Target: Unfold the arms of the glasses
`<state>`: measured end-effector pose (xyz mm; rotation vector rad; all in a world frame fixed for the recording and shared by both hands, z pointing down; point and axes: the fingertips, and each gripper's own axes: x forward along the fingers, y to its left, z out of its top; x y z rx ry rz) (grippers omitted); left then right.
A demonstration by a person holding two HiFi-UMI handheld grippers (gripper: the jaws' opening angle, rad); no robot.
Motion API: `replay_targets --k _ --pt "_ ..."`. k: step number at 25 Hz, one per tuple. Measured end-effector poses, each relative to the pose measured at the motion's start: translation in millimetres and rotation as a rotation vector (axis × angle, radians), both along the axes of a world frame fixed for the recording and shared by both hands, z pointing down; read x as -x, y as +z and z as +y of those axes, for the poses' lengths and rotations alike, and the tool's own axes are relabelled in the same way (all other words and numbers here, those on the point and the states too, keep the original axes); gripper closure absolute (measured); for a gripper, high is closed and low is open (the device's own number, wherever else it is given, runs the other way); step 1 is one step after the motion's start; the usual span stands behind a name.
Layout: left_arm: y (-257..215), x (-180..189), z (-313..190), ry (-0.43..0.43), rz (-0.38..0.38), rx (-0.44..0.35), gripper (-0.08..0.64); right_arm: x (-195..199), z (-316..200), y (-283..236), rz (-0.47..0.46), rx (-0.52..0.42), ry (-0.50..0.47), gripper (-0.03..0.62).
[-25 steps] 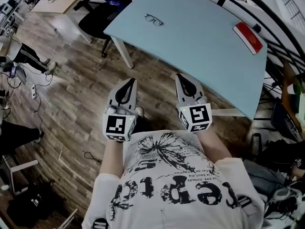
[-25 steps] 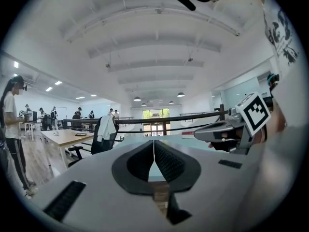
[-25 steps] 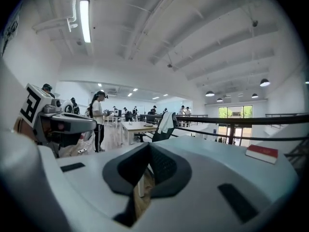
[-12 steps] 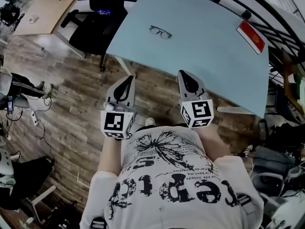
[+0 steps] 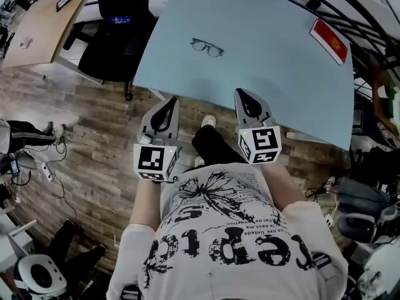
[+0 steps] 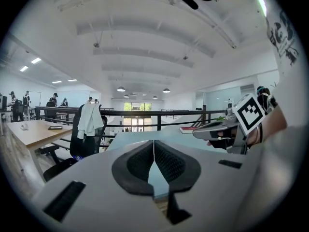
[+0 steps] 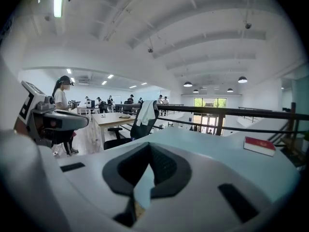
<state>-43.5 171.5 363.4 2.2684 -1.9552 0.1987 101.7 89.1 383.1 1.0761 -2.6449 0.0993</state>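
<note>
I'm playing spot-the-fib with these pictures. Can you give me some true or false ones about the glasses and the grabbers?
1. The glasses lie on the blue table. True.
2. The left gripper holds the glasses. False: it is shut on nothing, well short of them.
3. A red book lies near the table's right edge. True.
4. The right gripper has its jaws wide apart. False: they are together.

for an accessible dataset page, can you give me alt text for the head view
Seen from above, a person holds the left gripper and right gripper at the near edge of a pale blue table; the glasses lie farther in, untouched. A red book sits near its right edge.
</note>
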Motion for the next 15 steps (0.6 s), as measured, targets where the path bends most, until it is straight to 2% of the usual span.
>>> replay_targets --k 10,15 --pt "5.0 46.7 -125.8 0.023 -0.011 0.016 0.538 33.9 -125.0 22.0 0.011 0.053 0.055 0.583" --pt "9.7 56.4 -188.3 0.054 0.006 0.029 0.538 38.6 -180.4 35.8 0.040 0.094 0.067 0.583"
